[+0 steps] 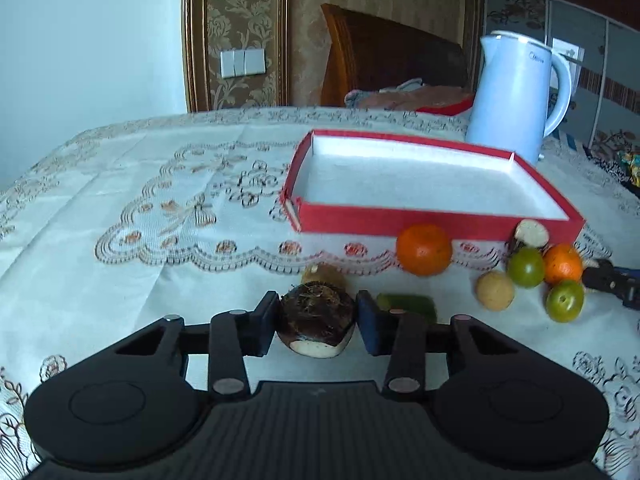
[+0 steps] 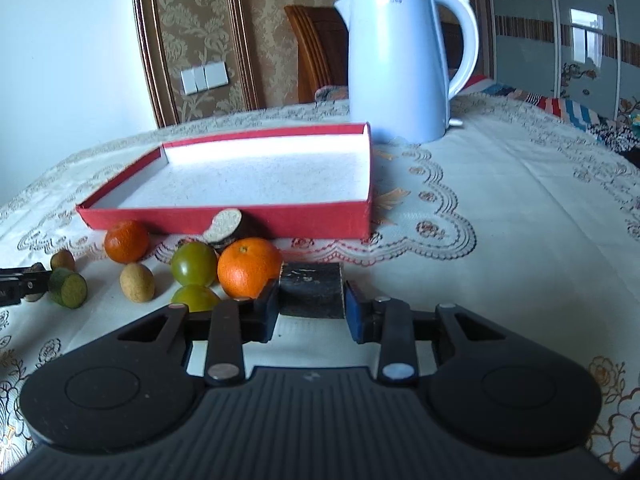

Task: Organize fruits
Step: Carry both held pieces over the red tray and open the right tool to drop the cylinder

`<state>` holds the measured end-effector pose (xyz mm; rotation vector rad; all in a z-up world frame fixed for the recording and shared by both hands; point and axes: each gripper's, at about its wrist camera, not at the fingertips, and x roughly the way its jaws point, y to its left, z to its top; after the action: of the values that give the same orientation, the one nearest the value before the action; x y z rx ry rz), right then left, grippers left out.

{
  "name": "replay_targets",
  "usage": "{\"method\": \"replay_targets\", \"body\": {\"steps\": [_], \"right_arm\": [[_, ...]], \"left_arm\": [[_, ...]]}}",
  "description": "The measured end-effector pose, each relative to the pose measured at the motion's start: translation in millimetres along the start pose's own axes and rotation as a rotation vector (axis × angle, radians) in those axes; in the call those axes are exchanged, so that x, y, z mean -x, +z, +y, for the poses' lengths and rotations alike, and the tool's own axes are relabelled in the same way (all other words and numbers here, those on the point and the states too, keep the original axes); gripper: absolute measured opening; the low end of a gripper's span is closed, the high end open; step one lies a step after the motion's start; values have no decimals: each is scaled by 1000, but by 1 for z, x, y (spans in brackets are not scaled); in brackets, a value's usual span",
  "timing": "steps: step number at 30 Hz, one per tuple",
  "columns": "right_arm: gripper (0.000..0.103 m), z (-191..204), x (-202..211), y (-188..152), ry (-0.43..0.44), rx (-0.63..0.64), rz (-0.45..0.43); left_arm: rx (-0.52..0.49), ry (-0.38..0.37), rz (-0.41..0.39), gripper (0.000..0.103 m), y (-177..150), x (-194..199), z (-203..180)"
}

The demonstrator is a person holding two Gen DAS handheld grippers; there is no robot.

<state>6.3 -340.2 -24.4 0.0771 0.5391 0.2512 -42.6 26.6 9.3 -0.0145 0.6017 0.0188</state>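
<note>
Fruit lies scattered on the lace tablecloth [image 1: 160, 184] in front of the red tray [image 1: 436, 225], none of it inside the tray's white bottom. My left gripper [image 1: 317, 322] pinches a brown, hairy root piece [image 1: 316, 318] with a pale cut face; both pads press its sides, and I cannot tell if it is off the cloth. Just beyond it sit a small tan fruit [image 1: 322, 274] and a green cut piece [image 1: 408, 304], partly hidden behind my right-hand finger. To the right, one orange [image 1: 424, 249] rests close to the tray's front wall. Farther right is a cluster: a brown chunk with a pale cut face [image 1: 531, 234] against the tray, a second orange [image 1: 562, 263], two green round fruits [image 1: 526, 267] and [image 1: 565, 301], and a tan round fruit [image 1: 495, 291] a little apart.

My right gripper [image 2: 311, 308] clamps a dark, blocky piece [image 2: 311, 290] between its pads, just beside the nearest orange [image 2: 250, 266]. From this side the cut chunk [image 2: 226, 228] leans on the tray wall [image 2: 304, 220]. A pale blue kettle [image 2: 400, 60] stands behind the tray's far right corner.
</note>
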Motion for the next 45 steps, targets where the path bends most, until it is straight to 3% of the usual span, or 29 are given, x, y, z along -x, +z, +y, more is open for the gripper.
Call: {"method": "replay_targets", "body": {"steps": [10, 20, 33, 45], "right_arm": [[32, 13, 3, 29, -37, 33, -90], [32, 34, -39, 69, -44, 76, -113], [32, 33, -110, 86, -49, 30, 15], [32, 38, -116, 87, -66, 64, -4]], "left_arm": [[-37, -58, -48, 41, 39, -21, -42], [-39, -25, -63, 41, 68, -60, -58], [-13, 26, 18, 41, 83, -114, -53], [11, 37, 92, 41, 88, -132, -50]]}}
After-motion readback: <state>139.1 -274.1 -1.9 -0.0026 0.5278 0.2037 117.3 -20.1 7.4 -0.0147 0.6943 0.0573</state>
